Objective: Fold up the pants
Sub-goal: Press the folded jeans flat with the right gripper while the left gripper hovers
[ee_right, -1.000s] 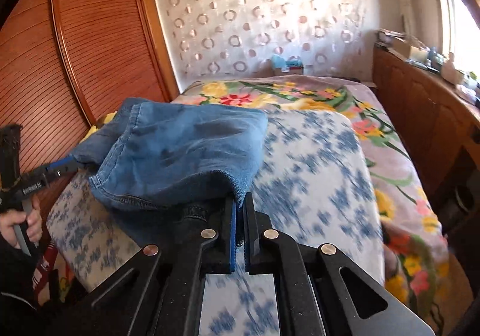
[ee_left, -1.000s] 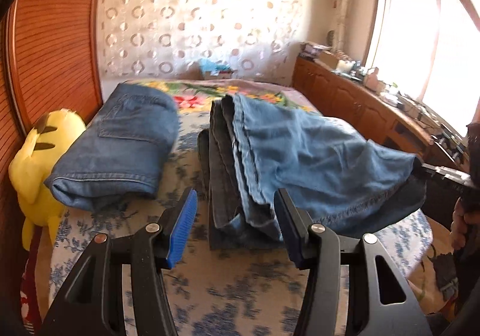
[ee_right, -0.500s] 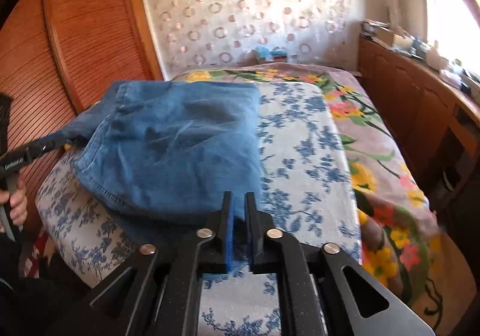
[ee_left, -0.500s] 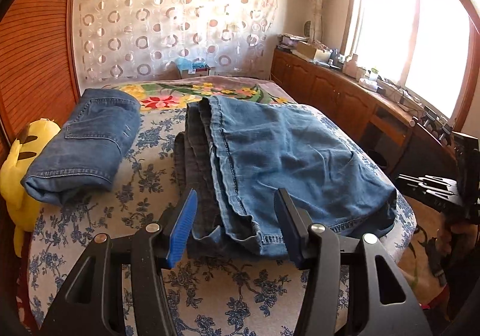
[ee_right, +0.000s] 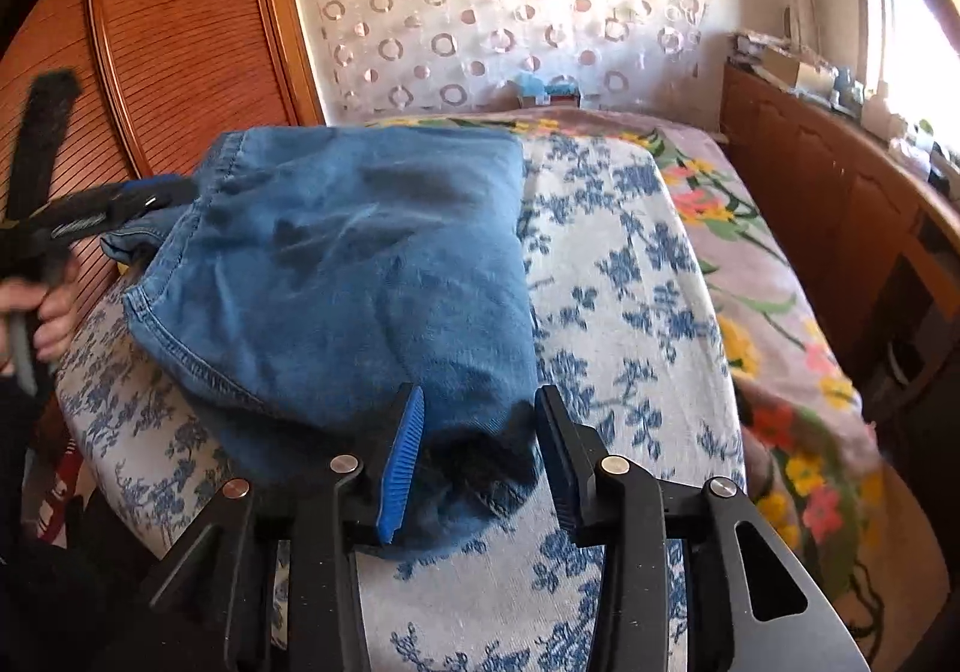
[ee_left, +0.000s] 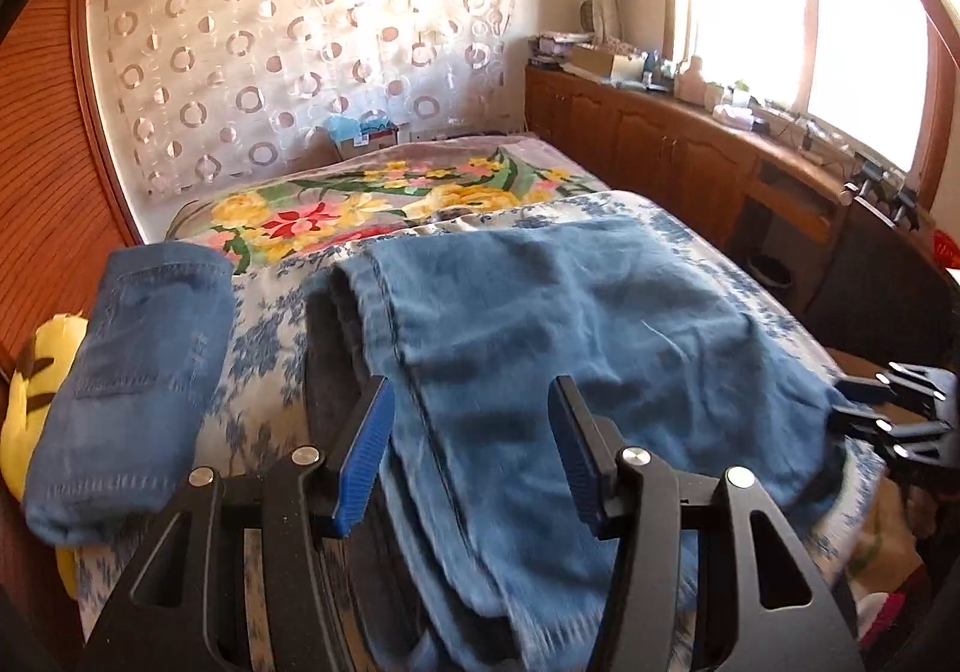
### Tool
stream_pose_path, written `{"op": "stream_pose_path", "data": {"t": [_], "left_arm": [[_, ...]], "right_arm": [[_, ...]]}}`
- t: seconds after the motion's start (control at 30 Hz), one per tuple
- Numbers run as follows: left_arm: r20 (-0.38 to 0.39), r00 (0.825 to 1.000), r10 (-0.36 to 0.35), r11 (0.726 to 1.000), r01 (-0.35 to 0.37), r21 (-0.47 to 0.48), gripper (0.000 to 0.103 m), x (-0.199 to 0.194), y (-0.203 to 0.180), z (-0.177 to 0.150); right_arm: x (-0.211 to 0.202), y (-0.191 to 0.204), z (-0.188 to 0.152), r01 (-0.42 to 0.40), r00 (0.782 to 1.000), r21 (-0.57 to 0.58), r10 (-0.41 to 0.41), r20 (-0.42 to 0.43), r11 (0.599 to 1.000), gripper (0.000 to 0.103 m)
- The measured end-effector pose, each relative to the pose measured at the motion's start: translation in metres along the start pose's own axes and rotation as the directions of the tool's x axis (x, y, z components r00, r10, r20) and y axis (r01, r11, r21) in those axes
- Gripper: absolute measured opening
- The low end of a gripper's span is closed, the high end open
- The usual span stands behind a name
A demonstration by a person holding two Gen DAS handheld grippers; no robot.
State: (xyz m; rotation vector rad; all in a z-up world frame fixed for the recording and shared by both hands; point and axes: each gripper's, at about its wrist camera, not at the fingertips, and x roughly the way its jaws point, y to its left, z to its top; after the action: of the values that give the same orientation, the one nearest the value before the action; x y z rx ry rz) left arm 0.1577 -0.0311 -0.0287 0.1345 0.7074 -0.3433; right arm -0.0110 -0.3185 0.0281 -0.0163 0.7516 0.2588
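Blue jeans (ee_left: pixel 570 324) lie folded over on the blue-flowered bed cover, with darker denim layers under their left edge. My left gripper (ee_left: pixel 474 420) is open, its fingers straddling the jeans' near left edge without gripping. In the right wrist view the same jeans (ee_right: pixel 360 264) lie flat, and my right gripper (ee_right: pixel 480 432) is open around their near right corner. The right gripper also shows at the right edge of the left wrist view (ee_left: pixel 894 414), beside the jeans' corner.
A second folded pair of jeans (ee_left: pixel 132 378) lies at the left of the bed next to a yellow plush toy (ee_left: pixel 30 390). A wooden wardrobe (ee_right: pixel 180 30) stands on the left, wooden cabinets (ee_left: pixel 690 156) under the window on the right. A flowered blanket (ee_left: pixel 360 198) covers the far bed.
The right gripper has opened and let go of the jeans' corner. The jeans have dropped flat onto the bed. The left gripper has moved closer over the jeans' near edge.
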Motion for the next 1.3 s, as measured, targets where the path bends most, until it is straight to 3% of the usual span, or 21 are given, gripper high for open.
{"op": "stream_pose_path", "data": {"t": [0.03, 0.07, 0.33, 0.57, 0.73, 0.8, 0.83, 0.93, 1.03, 1.3], "left_arm": [[-0.006, 1.000, 0.003, 1.000, -0.003, -0.001, 0.054, 0.006, 0.001, 0.004], [-0.013, 1.000, -0.003, 1.000, 0.003, -0.006, 0.054, 0.012, 0.002, 0.007], [-0.045, 0.999, -0.005, 1.000, 0.005, 0.008, 0.054, 0.045, 0.006, 0.027], [-0.100, 0.995, 0.021, 1.000, -0.020, 0.012, 0.054, 0.073, 0.016, 0.029], [-0.062, 0.998, 0.013, 1.000, -0.012, 0.007, 0.054, 0.058, 0.017, 0.024], [-0.035, 0.999, -0.017, 1.000, 0.017, -0.005, 0.055, 0.045, 0.016, 0.021], [-0.026, 0.999, -0.025, 1.000, 0.025, -0.008, 0.056, 0.040, 0.016, 0.020], [0.010, 0.999, -0.043, 0.999, 0.043, -0.003, 0.075, 0.018, 0.008, 0.013], [0.025, 0.998, -0.063, 0.998, 0.062, 0.007, 0.079, 0.003, 0.000, 0.002], [0.003, 0.996, -0.086, 0.996, 0.086, 0.011, 0.079, -0.023, -0.037, -0.041]], "right_arm": [[0.000, -0.002, -0.001, -0.011, 1.000, 0.002, 0.011, -0.005, 1.000, 0.011], [0.001, -0.002, -0.002, -0.021, 1.000, -0.002, 0.021, -0.013, 1.000, 0.003], [-0.022, 0.000, -0.014, -0.062, 0.998, 0.048, 0.061, 0.030, 0.997, 0.002], [-0.026, 0.012, -0.024, -0.067, 0.998, 0.048, 0.067, 0.007, 0.997, 0.002], [-0.026, 0.016, -0.023, -0.039, 0.999, 0.041, 0.039, 0.004, 0.998, 0.002], [-0.031, 0.014, -0.020, -0.041, 0.999, 0.056, 0.039, 0.030, 0.998, 0.006], [-0.032, 0.013, -0.018, -0.031, 0.999, 0.061, 0.029, 0.040, 0.998, 0.012], [-0.034, 0.012, -0.013, -0.027, 0.998, 0.075, 0.022, 0.065, 0.997, 0.041], [-0.027, 0.014, -0.010, -0.024, 0.997, 0.083, 0.017, 0.077, 0.996, 0.051], [0.008, 0.015, -0.008, -0.049, 0.998, 0.121, 0.045, 0.040, 0.991, 0.055]]}}
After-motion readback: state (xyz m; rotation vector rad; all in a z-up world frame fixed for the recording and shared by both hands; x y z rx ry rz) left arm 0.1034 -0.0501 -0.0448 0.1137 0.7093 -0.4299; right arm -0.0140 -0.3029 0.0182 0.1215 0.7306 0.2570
